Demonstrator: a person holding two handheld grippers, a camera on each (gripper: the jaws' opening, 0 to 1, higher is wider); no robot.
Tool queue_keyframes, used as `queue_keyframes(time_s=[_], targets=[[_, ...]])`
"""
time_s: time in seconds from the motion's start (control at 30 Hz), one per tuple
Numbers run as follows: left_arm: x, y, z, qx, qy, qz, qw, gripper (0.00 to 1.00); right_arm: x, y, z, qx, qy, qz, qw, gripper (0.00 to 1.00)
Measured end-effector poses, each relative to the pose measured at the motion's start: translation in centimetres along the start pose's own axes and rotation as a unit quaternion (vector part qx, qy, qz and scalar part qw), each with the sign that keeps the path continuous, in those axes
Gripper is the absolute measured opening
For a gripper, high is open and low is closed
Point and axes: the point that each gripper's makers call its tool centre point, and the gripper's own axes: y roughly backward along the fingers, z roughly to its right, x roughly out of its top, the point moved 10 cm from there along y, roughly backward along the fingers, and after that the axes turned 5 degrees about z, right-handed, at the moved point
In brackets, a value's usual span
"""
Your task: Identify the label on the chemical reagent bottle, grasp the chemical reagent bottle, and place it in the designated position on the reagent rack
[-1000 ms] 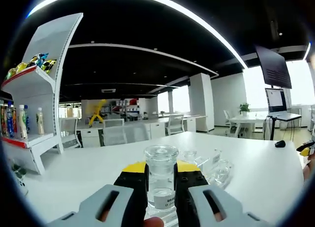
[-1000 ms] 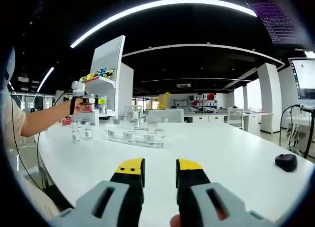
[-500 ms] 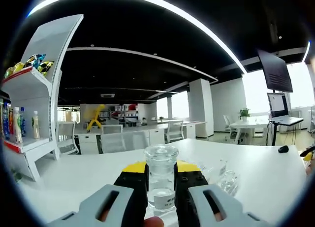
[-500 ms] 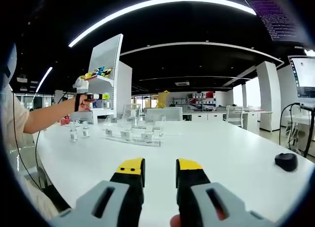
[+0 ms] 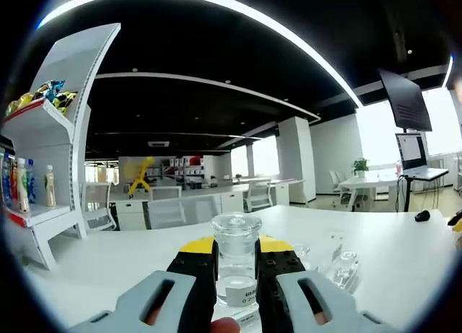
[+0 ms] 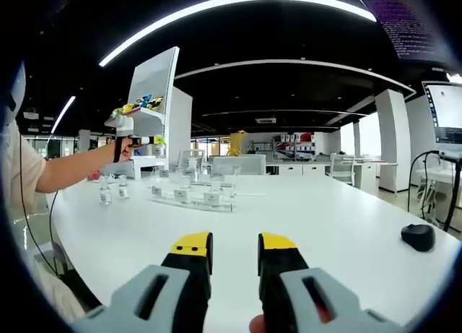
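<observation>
Clear glass makes up the reagent bottle (image 5: 235, 264), which stands upright between the yellow-tipped black jaws of the left gripper (image 5: 235, 255); the jaws press against both of its sides, holding it raised above the white table (image 5: 108, 264). Its round glass stopper (image 5: 235, 226) rises above the jaw tips, some clear liquid sits in its lower part, and a white label with dark print too small to read shows low on its front. Just to the right of that bottle in the left gripper view, more small glass bottles (image 5: 345, 264) stand on the table surface. At the left edge of that view a white display shelf (image 5: 54, 167) carries coloured drink bottles on its lower tier and bright snack packets on the upper one. In the right gripper view, the right gripper (image 6: 234, 252) hangs above the bare table with its jaws parted and nothing between them. Far across the table, a clear reagent rack (image 6: 193, 197) holds a row of small bottles behind white tags, and two more small bottles (image 6: 112, 194) stand apart to its left. A person's outstretched arm (image 6: 68, 170) reaches in from the left above them, its hand gripping the left gripper's handle. A black computer mouse (image 6: 419, 237) lies near the table's right edge.
</observation>
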Motion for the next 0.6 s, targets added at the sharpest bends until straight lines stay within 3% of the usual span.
queue_keyframes(time_s=[0.1, 0.6], targets=[[-0.4, -0.5, -0.1, -0.002, 0.023, 0.001, 0.9997, 0.19, 0.1, 0.1, 0.1, -0.002, 0.001, 0.001, 1.0, 0.25], [-1.7, -1.8, 0.4, -0.008, 0.002, 0.002, 1.0, 0.19, -0.2, 0.3, 0.4, -0.006, 0.004, -0.002, 1.0, 0.25]])
